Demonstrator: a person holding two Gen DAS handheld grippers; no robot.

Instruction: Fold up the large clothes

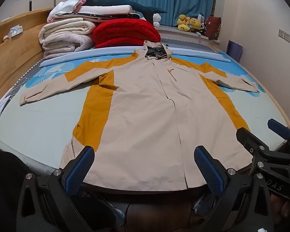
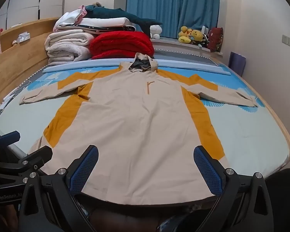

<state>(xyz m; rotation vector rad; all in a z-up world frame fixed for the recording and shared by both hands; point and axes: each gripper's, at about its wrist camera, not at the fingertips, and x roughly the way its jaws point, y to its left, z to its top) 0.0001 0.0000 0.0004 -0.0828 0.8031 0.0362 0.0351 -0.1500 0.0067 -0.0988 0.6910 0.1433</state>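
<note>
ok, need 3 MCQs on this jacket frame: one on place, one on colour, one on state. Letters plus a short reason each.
1. Where does the jacket's hood point?
A. toward the stacked bedding
B. toward the cameras
C. toward the plush toys

2. What colour are the jacket's side panels?
A. red
B. mustard yellow
C. blue

3. What state is the jacket in?
A. folded in half
B. bunched up
C. spread flat, sleeves out

Answers:
1 A, the hood lies just before the red blanket.
2 B, mustard against beige.
3 C, both sleeves are extended on the bed; left gripper and right gripper have open jaws holding nothing.

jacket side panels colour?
Mustard yellow side panels on a beige jacket; clearest in right wrist view.
</note>
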